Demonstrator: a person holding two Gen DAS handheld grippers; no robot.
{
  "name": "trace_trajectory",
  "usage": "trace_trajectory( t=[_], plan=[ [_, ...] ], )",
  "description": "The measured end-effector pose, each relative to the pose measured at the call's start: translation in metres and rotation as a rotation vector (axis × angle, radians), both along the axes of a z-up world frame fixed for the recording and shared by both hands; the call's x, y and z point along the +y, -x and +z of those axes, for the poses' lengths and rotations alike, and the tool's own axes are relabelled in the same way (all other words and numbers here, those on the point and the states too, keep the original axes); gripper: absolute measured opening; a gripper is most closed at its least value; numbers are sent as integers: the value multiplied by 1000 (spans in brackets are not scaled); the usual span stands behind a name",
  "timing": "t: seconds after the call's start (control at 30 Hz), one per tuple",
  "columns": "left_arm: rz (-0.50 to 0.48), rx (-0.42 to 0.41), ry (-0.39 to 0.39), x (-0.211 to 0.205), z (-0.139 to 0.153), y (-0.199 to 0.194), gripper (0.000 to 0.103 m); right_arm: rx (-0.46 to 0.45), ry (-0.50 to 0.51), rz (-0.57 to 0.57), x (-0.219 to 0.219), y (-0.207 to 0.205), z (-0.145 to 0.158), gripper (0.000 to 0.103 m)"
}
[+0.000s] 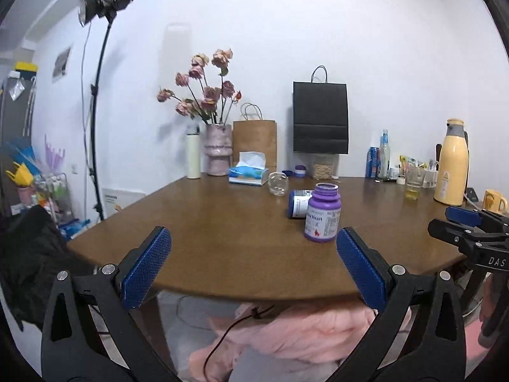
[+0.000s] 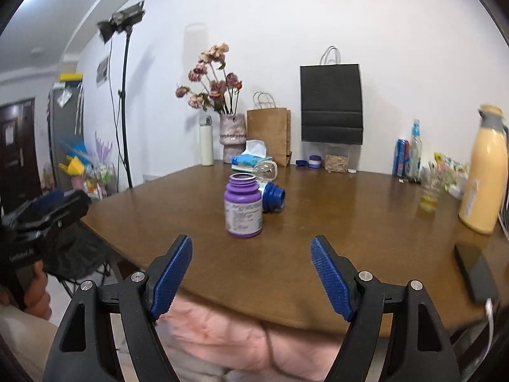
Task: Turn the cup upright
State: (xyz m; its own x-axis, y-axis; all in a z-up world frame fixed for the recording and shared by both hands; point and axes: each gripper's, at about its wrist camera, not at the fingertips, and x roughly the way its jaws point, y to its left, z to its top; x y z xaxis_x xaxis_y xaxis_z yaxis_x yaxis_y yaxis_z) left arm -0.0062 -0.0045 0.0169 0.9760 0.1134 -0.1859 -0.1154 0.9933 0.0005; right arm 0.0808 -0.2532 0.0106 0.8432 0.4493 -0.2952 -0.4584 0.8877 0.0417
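Note:
A small clear glass cup (image 1: 278, 183) rests on the brown table (image 1: 222, 242), past the two bottles; its orientation is hard to tell. In the right wrist view the glass cup (image 2: 265, 172) is partly hidden behind the bottles. My left gripper (image 1: 254, 254) is open and empty at the table's near edge. It also shows in the right wrist view (image 2: 47, 210) at the far left. My right gripper (image 2: 251, 264) is open and empty over the near edge. It also shows in the left wrist view (image 1: 467, 222) at the right.
A purple bottle (image 1: 323, 212) stands upright without a cap; a blue bottle (image 1: 299, 203) lies on its side behind it. A tissue box (image 1: 248, 175), vase of flowers (image 1: 218, 149), paper bags, yellow thermos (image 1: 451, 164) and a drinking glass (image 1: 413, 184) line the back. A phone (image 2: 475, 270) lies at right.

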Motion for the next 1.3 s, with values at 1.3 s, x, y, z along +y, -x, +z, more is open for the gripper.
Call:
trace_trajectory(
  t=[1.3],
  plan=[
    [-28, -45, -19, -5, 7, 7, 103, -4, 12, -21, 9, 25, -2, 82]
  ],
)
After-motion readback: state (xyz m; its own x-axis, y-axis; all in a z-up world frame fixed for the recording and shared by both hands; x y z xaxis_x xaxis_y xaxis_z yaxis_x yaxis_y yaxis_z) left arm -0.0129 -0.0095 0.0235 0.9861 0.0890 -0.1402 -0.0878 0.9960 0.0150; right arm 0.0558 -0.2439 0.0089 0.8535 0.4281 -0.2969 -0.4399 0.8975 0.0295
